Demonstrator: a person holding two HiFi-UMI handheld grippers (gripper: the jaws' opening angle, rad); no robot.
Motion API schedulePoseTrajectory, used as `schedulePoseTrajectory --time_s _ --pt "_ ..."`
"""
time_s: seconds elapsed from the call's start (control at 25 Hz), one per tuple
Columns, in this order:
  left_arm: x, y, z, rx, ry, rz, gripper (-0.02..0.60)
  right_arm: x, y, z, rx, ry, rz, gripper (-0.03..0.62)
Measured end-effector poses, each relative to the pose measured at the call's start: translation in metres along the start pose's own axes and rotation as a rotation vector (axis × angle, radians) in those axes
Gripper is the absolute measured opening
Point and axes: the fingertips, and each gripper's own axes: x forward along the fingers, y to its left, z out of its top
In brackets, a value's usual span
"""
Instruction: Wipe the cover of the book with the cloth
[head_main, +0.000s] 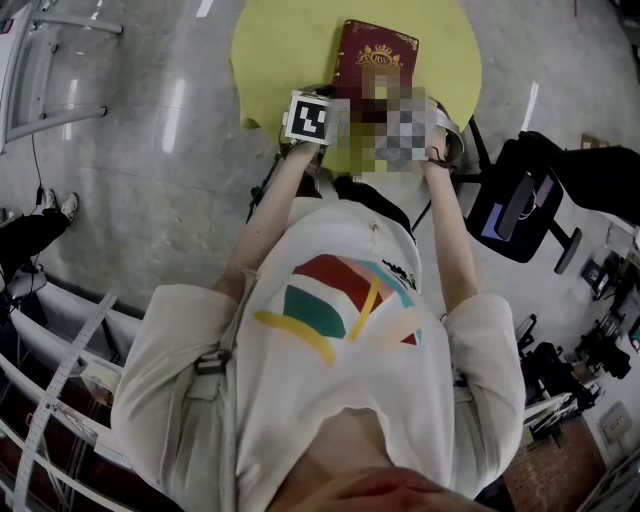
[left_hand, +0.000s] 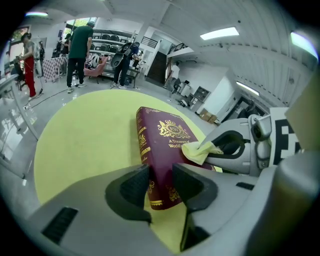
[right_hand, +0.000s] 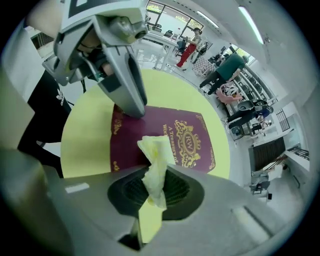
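A maroon book (head_main: 375, 50) with gold print lies on the round yellow table (head_main: 270, 50). My left gripper (left_hand: 162, 182) is shut on the book's (left_hand: 165, 137) near edge by the spine, one jaw on each side. In the right gripper view that left gripper (right_hand: 125, 85) comes down onto the book's (right_hand: 185, 145) near left corner. My right gripper (right_hand: 155, 185) is shut on a crumpled pale yellow cloth (right_hand: 156, 160), which sticks out over the cover. The cloth (left_hand: 200, 150) touches the cover's right side below the gold crest. In the head view, patches partly hide both grippers.
Several people (left_hand: 80, 45) stand far behind the table by shelves. A black office chair (head_main: 520, 200) stands right of the table, and a metal rack (head_main: 40, 80) is on the floor at the left. Bare yellow tabletop (left_hand: 85, 135) lies left of the book.
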Motion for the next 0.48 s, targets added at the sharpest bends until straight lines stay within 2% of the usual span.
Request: schedulePoseTrajectory --time_s 0.48 --pt "-0.003 -0.003 0.004 -0.005 -0.010 -0.018 0.150 -0.022 0.054 -0.005 0.057 -0.004 0.052 0.029"
